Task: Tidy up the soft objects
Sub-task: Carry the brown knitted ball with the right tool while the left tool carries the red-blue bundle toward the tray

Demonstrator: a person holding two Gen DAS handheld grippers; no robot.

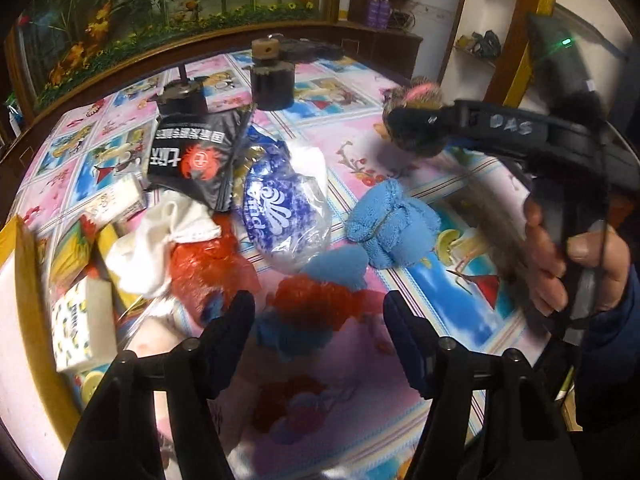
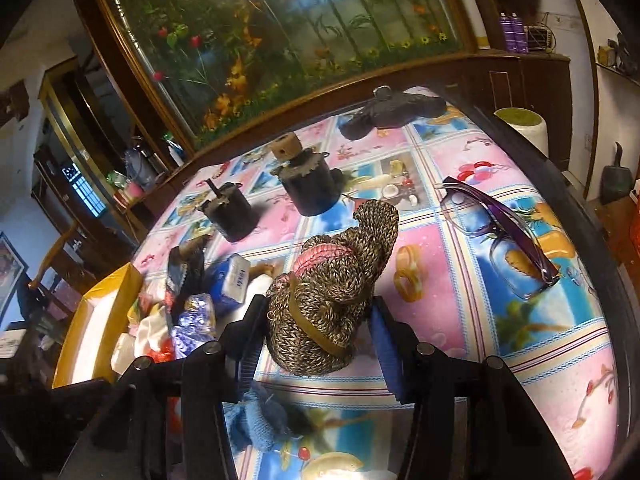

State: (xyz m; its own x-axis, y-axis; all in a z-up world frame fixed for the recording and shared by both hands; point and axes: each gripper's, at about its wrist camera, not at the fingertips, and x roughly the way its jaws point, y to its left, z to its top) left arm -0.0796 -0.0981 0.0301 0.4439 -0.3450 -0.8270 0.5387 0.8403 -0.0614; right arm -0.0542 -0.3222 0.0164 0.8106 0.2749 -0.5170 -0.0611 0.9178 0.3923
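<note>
A brown knitted soft toy with a pink band [image 2: 332,292] is between the fingers of my right gripper [image 2: 316,320], which is shut on it above the table; it also shows in the left wrist view [image 1: 416,120]. My left gripper [image 1: 320,320] is open and empty, low over a red and blue woolly item [image 1: 316,312]. A folded light blue cloth [image 1: 392,224] lies on the patterned tablecloth [image 1: 360,80] ahead of it. A white cloth [image 1: 156,248], a red plastic bag [image 1: 212,268] and a blue-white plastic packet [image 1: 284,212] lie to the left.
A yellow-edged box [image 2: 100,320] sits at the table's left with small cartons [image 1: 84,328] by it. A black printed bag [image 1: 196,156] and two dark cylindrical pots [image 2: 308,188] stand further back. Purple glasses [image 2: 500,232] lie on the right. A dark bundle [image 2: 396,112] is at the far edge.
</note>
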